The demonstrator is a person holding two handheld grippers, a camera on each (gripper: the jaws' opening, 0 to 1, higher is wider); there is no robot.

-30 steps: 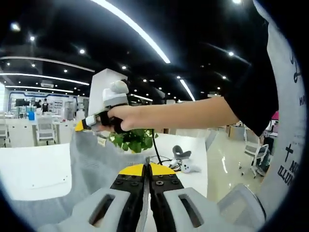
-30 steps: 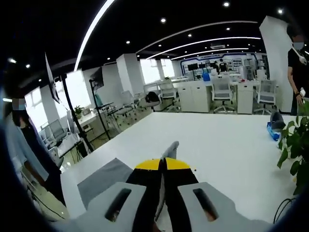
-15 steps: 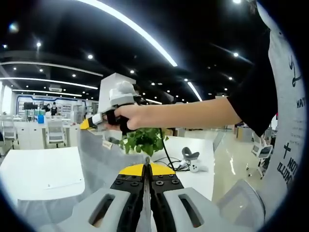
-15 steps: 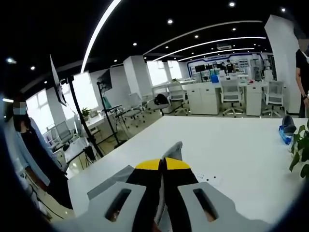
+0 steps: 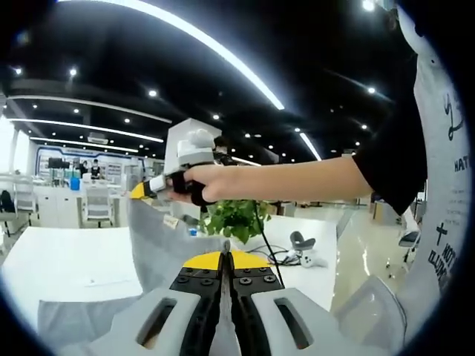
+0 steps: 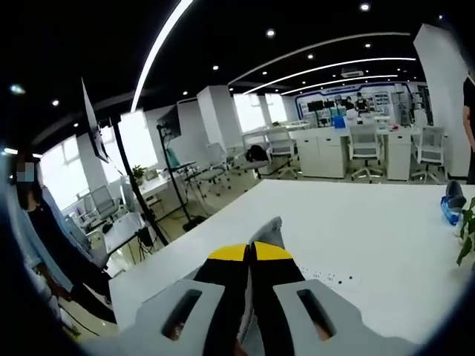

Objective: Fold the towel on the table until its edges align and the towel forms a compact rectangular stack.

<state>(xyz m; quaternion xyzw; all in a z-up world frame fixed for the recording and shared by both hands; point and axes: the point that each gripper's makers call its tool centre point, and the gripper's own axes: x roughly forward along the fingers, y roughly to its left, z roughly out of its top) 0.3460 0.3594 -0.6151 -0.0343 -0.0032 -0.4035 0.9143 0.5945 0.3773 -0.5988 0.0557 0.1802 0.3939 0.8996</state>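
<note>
While lifted, one towel (image 5: 159,245) hangs between two claws.

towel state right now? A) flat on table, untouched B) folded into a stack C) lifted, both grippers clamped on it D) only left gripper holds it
C: the grey towel hangs up off the white table, pinched in the shut left gripper, and the right gripper is shut on a towel corner as well; the left gripper view also shows the right gripper holding the towel's upper edge.
</note>
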